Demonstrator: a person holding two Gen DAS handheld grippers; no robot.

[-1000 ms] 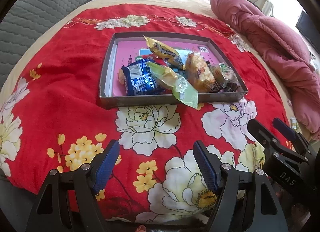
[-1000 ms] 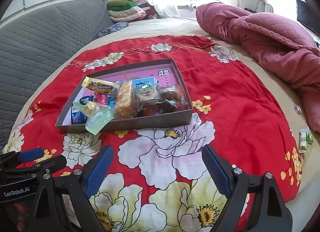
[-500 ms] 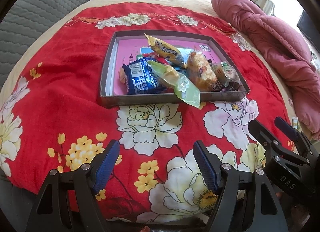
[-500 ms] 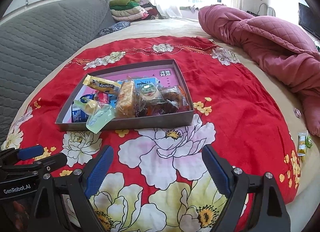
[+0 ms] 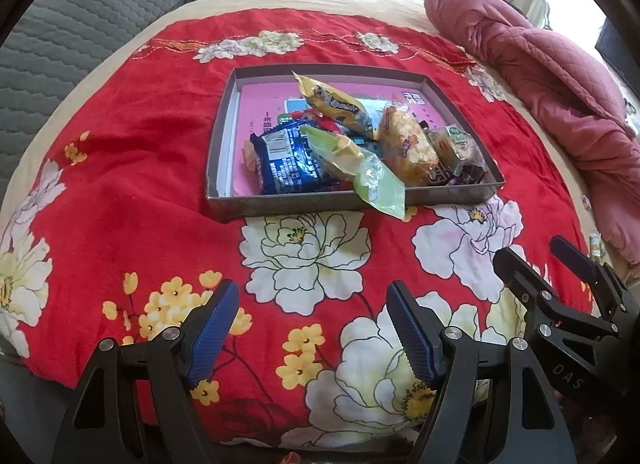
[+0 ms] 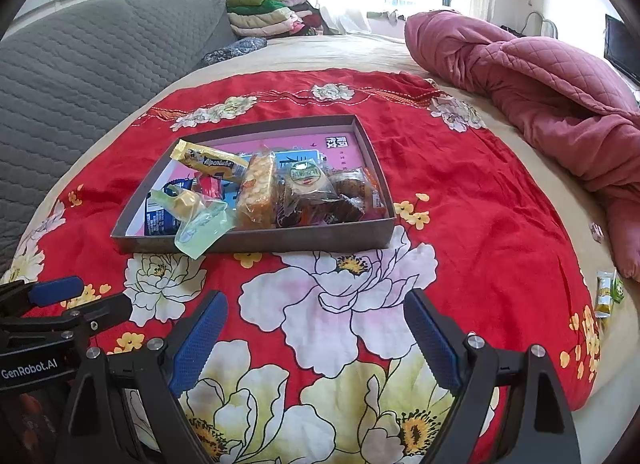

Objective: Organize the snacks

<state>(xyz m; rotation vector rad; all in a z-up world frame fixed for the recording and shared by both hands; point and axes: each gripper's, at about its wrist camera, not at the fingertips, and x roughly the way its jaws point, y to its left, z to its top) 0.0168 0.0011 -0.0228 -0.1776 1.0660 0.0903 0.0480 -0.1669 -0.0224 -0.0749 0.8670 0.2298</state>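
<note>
A shallow grey box (image 5: 224, 136) (image 6: 256, 242) with a pink bottom sits on the red floral cloth and holds several wrapped snacks: a blue packet (image 5: 286, 160), a green packet (image 5: 360, 170) (image 6: 196, 220) hanging over the front wall, a yellow bar (image 5: 332, 102) (image 6: 208, 160) and an orange cake (image 5: 406, 144) (image 6: 256, 192). My left gripper (image 5: 310, 328) is open and empty, near the cloth's front edge, well short of the box. My right gripper (image 6: 316, 338) is open and empty, also short of the box. Each gripper shows in the other's view.
A small green and yellow snack packet (image 6: 606, 290) lies off the cloth at the right edge of the bed. A crumpled pink quilt (image 6: 540, 80) lies at the right. A grey quilted headboard (image 6: 80, 64) runs along the left. Folded clothes (image 6: 264, 12) are stacked at the back.
Both views have tilted up and drawn back slightly, so the box sits a little lower in the frames. Both grippers stay open and empty. The snacks have not moved.
</note>
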